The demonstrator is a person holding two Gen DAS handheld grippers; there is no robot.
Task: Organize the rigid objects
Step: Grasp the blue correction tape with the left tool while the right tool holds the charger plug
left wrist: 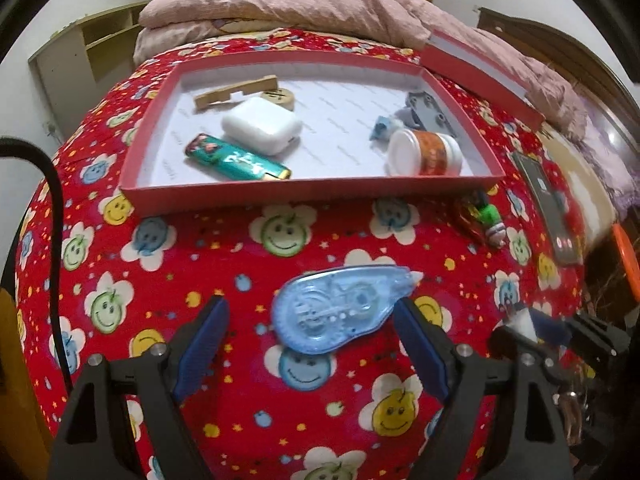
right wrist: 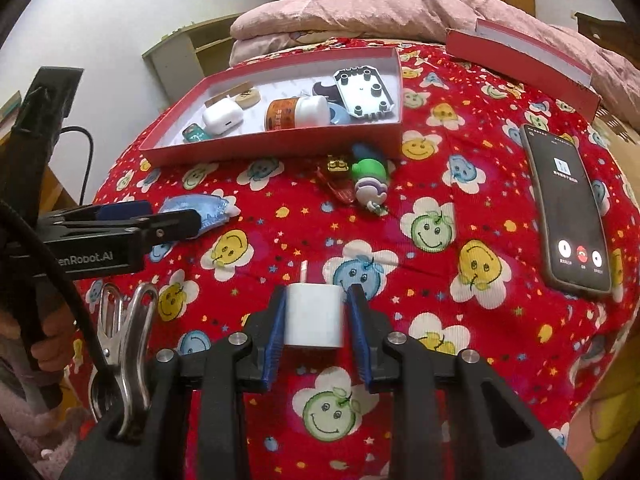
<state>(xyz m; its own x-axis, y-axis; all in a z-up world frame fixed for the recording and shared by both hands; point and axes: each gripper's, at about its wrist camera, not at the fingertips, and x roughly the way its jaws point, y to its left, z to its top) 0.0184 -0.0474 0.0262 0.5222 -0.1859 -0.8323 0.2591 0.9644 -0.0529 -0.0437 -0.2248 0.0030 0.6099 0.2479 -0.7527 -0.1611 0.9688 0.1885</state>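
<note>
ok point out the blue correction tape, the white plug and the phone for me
blue correction tape (left wrist: 340,308), left wrist view, middle of its clear body
white plug (right wrist: 314,314), right wrist view, front face between the pads
phone (right wrist: 568,208), right wrist view, middle of the screen

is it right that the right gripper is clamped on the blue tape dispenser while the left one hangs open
Not quite. The right gripper is clamped on a white plug, as the right wrist view shows. The blue tape dispenser lies on the bedspread between the open left gripper's fingers.

The bedspread (left wrist: 224,264) is matt ribbed cloth. The tape dispenser (left wrist: 340,308) is clear blue glossy plastic, the charger (right wrist: 314,316) smooth white plastic, the clip (right wrist: 126,344) shiny metal, the phone (right wrist: 568,204) glossy glass, the box (left wrist: 304,194) matt card.
</note>
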